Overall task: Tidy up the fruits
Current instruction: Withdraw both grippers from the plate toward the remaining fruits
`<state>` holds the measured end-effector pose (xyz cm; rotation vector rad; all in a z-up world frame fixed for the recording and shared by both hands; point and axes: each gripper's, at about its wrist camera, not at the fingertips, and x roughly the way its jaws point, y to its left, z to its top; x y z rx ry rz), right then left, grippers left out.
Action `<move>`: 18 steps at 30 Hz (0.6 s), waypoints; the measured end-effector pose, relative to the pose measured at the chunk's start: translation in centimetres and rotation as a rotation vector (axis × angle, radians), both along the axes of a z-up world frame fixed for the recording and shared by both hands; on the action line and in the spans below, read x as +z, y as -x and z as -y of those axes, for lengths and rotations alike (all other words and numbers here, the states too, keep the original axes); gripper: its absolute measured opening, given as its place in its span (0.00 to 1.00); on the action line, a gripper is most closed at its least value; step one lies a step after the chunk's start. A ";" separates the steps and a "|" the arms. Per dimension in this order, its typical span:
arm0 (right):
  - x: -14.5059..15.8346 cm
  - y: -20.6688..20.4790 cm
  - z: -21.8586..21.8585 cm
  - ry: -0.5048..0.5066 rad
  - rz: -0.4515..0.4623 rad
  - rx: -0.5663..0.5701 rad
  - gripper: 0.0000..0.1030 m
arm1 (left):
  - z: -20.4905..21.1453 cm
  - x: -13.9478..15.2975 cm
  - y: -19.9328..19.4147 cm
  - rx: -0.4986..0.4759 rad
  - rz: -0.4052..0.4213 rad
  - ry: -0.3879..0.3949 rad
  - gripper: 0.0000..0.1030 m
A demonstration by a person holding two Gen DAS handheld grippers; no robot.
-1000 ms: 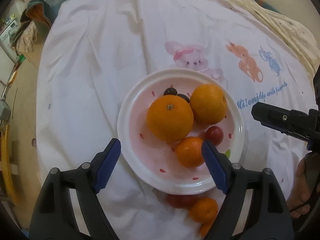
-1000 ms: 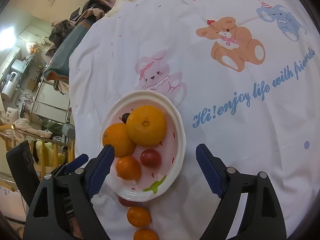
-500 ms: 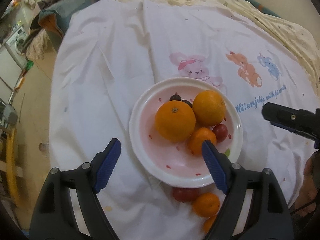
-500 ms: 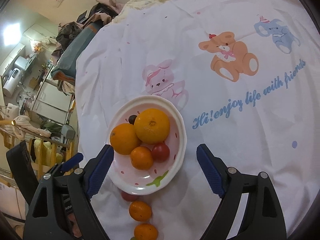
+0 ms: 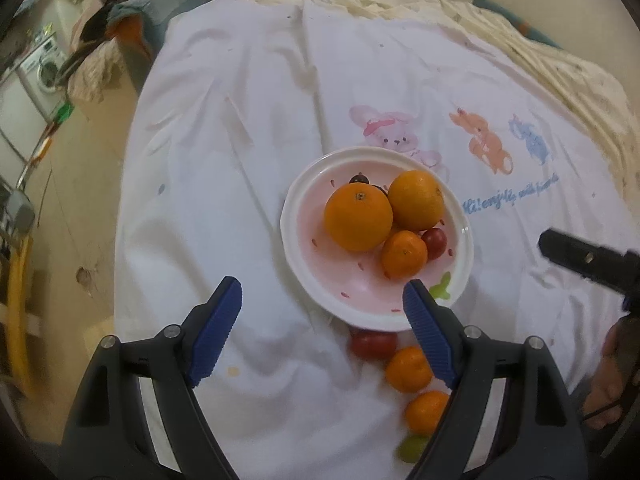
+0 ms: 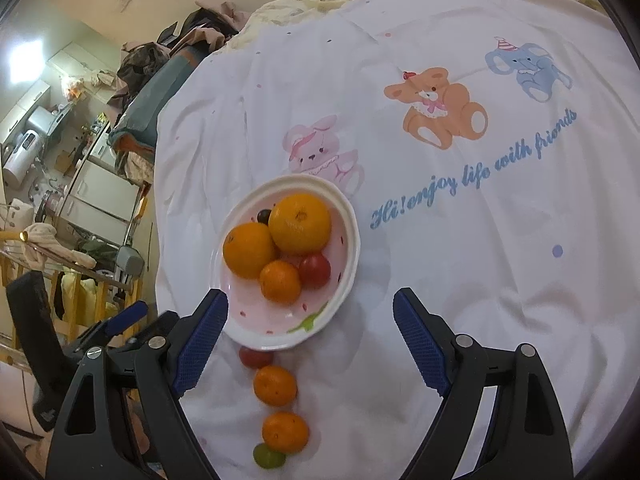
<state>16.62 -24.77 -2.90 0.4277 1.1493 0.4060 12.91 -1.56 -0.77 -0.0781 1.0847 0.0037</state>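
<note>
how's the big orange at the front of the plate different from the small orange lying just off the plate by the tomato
The big orange is clearly larger than the small orange. The big orange sits in the plate against other fruit; the small orange lies on the cloth in a row of loose fruit. Both are round, orange-skinned and untouched.

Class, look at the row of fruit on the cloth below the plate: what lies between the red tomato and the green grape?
Two small oranges, one nearer the tomato, one touching the grape; clearest in the right wrist view.
</note>
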 end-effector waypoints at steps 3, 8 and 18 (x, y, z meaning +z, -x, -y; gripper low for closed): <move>0.1 0.9 -0.1 0.000 0.001 0.008 0.85 | -0.3 0.7 1.4 0.023 0.021 0.010 0.78; 0.1 2.8 -0.5 0.006 -0.009 0.021 0.85 | -0.9 0.7 3.1 0.039 0.008 0.012 0.78; -0.6 6.2 -0.8 0.009 -0.058 0.008 0.85 | -1.7 -0.4 5.8 0.063 -0.049 0.036 0.78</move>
